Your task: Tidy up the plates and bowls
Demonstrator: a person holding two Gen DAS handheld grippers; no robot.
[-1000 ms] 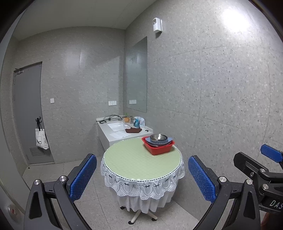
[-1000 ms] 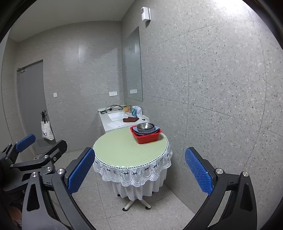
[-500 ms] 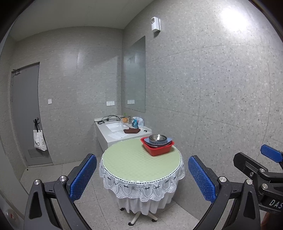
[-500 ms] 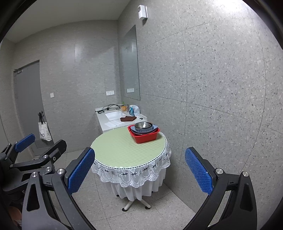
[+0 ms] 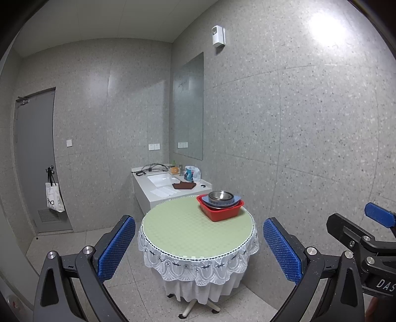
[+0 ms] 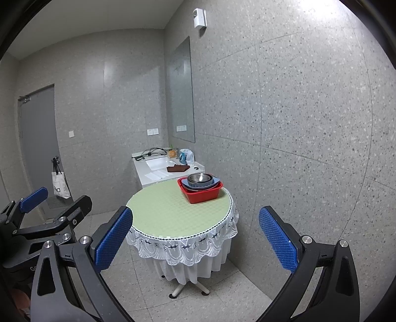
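Bowls (image 5: 221,197) stacked in the red tub (image 5: 220,210) sit slightly nearer than a second ago (nothing touched); my left tongs (image 5: 199,250) and right tongs (image 6: 195,242) gape empty, approaching.

White letters "DAS", cut off at the frame edge, on the black body of the right hand-held gripper (image 5: 378,218); other print too small to read.

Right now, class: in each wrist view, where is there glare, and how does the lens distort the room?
Left wrist view: a bright glare patch on the upper right wall; wall tile seams bow, corners go black. Right wrist view: glare washes the top edge; seams curve likewise. The red basin stays sharp.
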